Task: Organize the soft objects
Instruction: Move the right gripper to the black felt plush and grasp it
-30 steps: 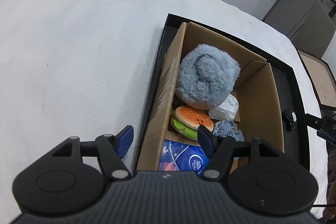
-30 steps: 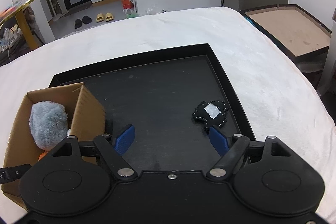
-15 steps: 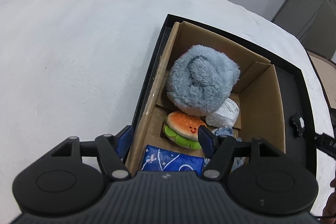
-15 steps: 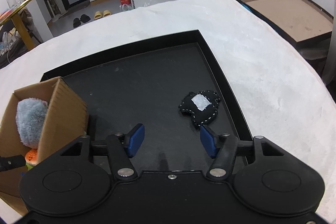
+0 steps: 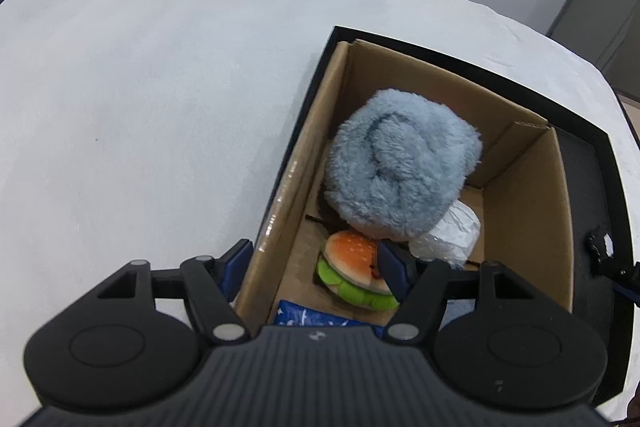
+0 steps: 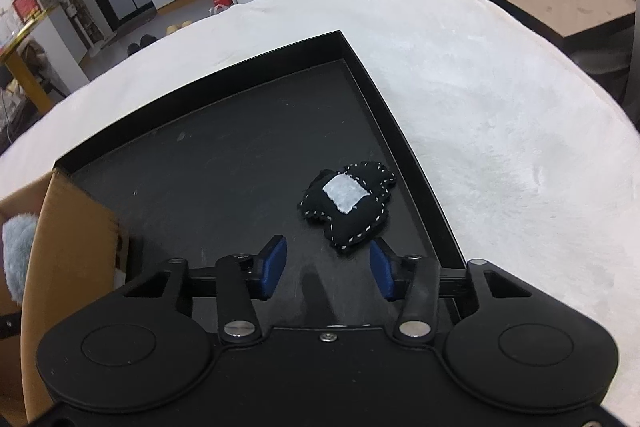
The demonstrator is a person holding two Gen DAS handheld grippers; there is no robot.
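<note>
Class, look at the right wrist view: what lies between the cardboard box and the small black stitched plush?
Only bare floor of the black tray separates the cardboard box from the black stitched plush, as the right wrist view shows.

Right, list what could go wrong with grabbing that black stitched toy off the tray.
1. The right gripper is closing with nothing between its fingers yet; the black stitched toy lies just ahead, so it may shut short of it.
2. The toy sits near the black tray's rim; a finger could catch that wall.
3. The left gripper straddles the cardboard box's wall and could nudge the box.
</note>
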